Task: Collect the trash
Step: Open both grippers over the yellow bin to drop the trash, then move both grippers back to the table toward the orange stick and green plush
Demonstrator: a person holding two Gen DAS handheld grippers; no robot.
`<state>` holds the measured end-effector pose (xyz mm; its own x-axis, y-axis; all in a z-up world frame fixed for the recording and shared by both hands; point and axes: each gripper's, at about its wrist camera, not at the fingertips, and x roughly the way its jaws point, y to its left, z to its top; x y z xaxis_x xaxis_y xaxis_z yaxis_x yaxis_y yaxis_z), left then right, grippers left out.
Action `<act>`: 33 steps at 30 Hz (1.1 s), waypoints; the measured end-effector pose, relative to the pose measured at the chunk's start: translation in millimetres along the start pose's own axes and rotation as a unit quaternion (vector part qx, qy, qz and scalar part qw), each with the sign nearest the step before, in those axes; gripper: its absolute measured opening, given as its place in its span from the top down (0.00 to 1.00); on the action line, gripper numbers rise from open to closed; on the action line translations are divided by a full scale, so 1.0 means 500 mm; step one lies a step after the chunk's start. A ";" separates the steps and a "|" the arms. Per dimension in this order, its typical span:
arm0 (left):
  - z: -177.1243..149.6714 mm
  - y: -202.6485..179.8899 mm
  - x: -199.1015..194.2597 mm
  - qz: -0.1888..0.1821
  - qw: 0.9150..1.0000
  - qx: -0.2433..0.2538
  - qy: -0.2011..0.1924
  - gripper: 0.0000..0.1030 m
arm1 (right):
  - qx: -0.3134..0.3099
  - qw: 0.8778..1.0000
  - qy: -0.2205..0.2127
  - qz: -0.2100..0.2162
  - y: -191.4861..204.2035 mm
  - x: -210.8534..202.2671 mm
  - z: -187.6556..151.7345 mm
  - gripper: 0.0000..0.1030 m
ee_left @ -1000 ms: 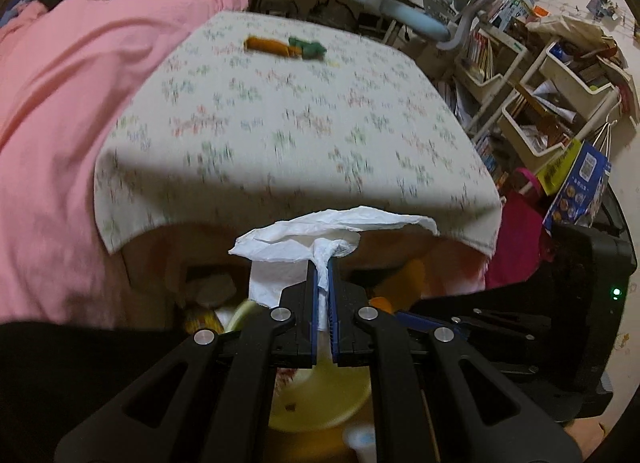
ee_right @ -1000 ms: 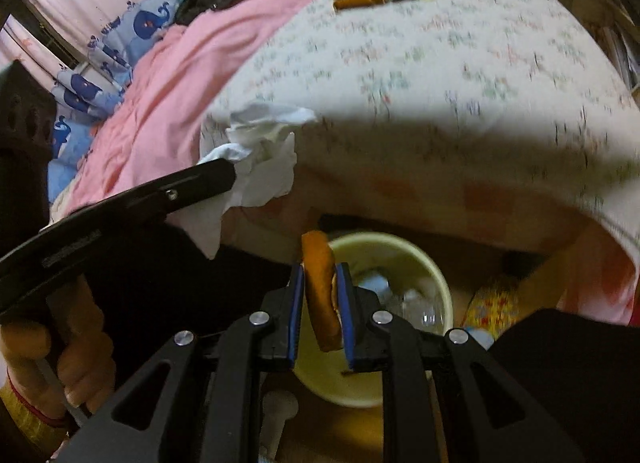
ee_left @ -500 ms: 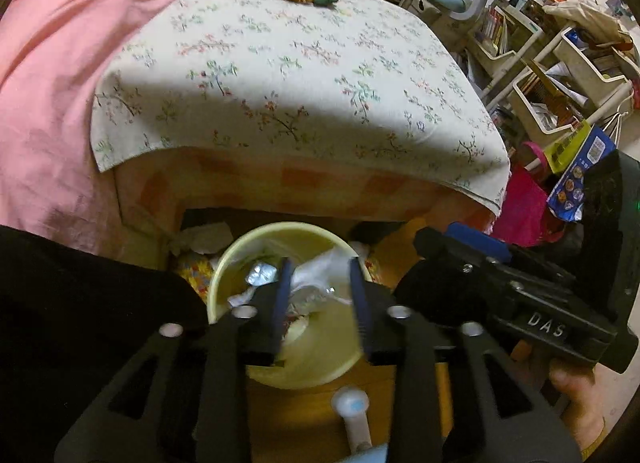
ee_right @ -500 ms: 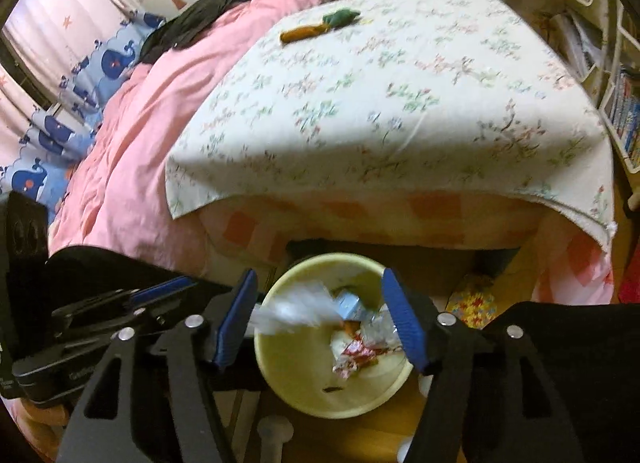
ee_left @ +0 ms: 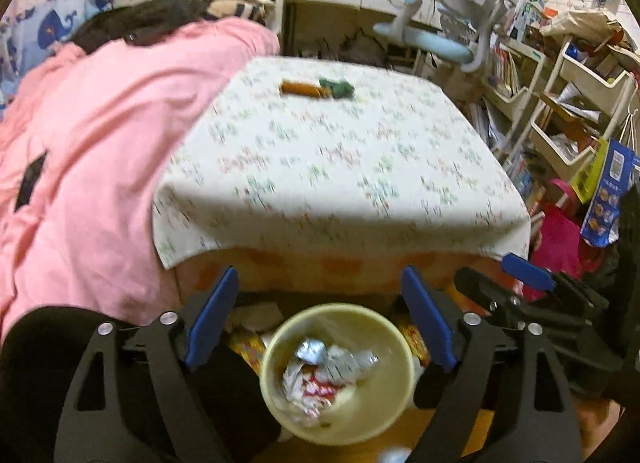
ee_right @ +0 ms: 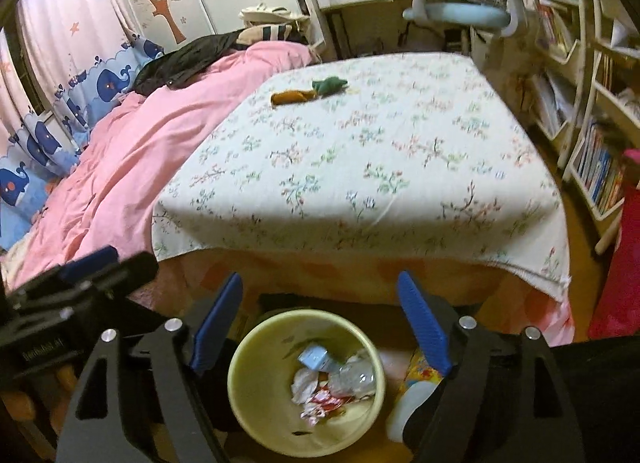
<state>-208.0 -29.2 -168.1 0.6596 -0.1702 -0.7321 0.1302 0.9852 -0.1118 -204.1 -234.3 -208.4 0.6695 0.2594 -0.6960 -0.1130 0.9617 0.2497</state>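
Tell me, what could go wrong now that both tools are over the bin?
1. The round yellow plastic bin stands among clutter beside a white bottle; a lowering tool might tip either.
2. The orange-and-green carrot toy on the floral tablecloth could be mistaken for trash.
3. Both tools, left and right, have just opened, empty and close together; they might collide.

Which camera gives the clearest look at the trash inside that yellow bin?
The right wrist view: the trash in the yellow bin is fairly sharp. The left wrist view shows the same pile, blurred.
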 end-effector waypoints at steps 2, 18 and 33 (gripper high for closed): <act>0.009 0.003 -0.007 0.008 1.000 -0.001 -0.012 0.19 | -0.003 1.000 -0.006 -0.006 0.001 0.000 0.002 0.22; 0.025 0.002 -0.018 0.034 0.999 0.002 -0.039 0.13 | -0.017 0.999 -0.029 -0.030 0.007 -0.008 0.004 0.16; 0.036 -0.008 -0.025 0.059 0.997 0.013 -0.052 0.08 | -0.024 0.998 -0.044 -0.044 0.010 -0.016 0.006 0.14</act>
<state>-203.4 -31.4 -146.5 0.7440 -0.0558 -0.6658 0.0659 0.9978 -0.0100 -207.8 -231.6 -199.6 0.7398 0.1673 -0.6517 -0.0842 0.9840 0.1571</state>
